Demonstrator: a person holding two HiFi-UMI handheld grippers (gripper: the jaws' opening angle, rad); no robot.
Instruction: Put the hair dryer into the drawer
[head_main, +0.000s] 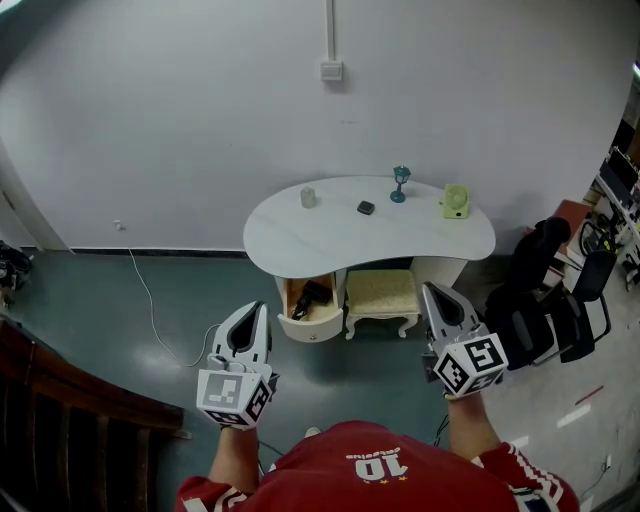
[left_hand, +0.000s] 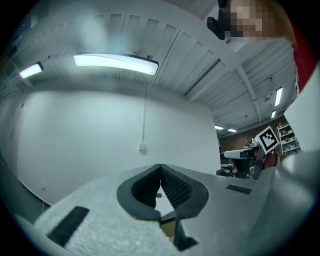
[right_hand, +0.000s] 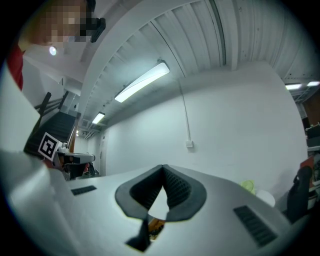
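I stand well back from the bench (head_main: 300, 235), both hands raised in front of me. My left hand-held gripper (head_main: 262, 310) has its jaws pressed together with nothing between them, and my right hand-held gripper (head_main: 431, 291) is the same, tips meeting on empty air. Neither one touches anything.

Under the left end of the bench the drawer (head_main: 322, 322) stands pulled out, and a dark shape lies inside it. I take that to be the hair dryer (head_main: 312, 295), though it is too small from here to be sure. If so, the putting-in looks done and only the shutting of the drawer may be left.

What worries me is how the dryer lies. It seems to rest aslant, and if a part of it or its cord rides above the drawer's rim, pushing the front would jam it against the bench's underside or pinch the cord. A push from closed jaw tips could also slide off the rounded front and knock the stool (head_main: 381, 294), which sits just beside the drawer under the middle of the bench. I also have floor to cross, and a thin cable (head_main: 146, 295) trails to the left of the bench, where it could catch my foot
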